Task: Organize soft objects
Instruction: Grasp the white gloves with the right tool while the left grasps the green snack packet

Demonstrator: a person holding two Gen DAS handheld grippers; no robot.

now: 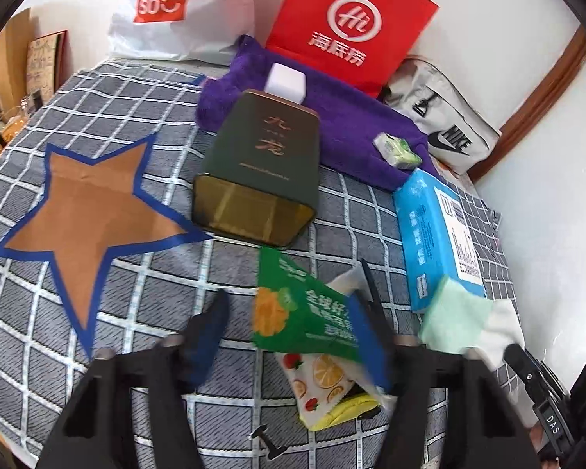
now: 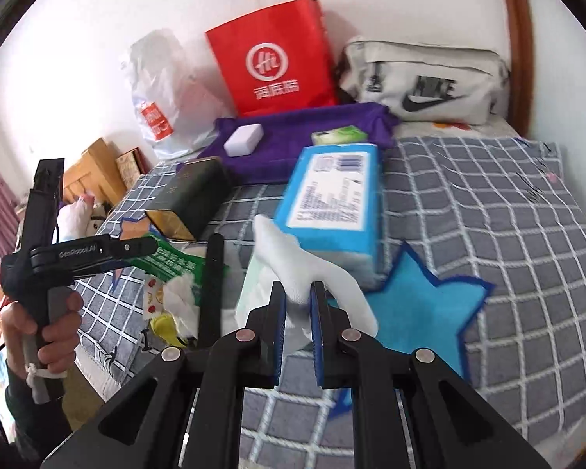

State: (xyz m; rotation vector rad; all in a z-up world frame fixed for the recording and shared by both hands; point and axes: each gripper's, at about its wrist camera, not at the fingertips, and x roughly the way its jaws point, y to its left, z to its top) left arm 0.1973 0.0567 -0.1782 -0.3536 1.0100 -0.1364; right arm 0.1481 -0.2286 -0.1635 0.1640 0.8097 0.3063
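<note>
My right gripper (image 2: 297, 305) is shut on a white sock (image 2: 293, 258) and holds it above the bed, next to a pale green cloth (image 2: 254, 289). The sock (image 1: 504, 324) and green cloth (image 1: 453, 320) also show at the right of the left wrist view. My left gripper (image 1: 293, 320) is open, its jaws either side of a green tissue pack (image 1: 304, 312) lying over a fruit-print cloth (image 1: 320, 379) and a yellow item (image 1: 340, 410). A blue tissue pack (image 1: 433, 234) lies to the right. A brown star patch (image 1: 90, 215) is to the left; a blue star patch (image 2: 418, 305) is under my right gripper.
A dark green tin (image 1: 261, 168) lies on its side on the checked bedspread (image 1: 144, 90). Behind it a purple towel (image 1: 347, 125) carries a white block (image 1: 285, 82) and a small green pack (image 1: 398, 150). A red bag (image 1: 351, 27), a white Miniso bag (image 1: 168, 8) and a grey Nike bag (image 1: 441, 117) line the wall.
</note>
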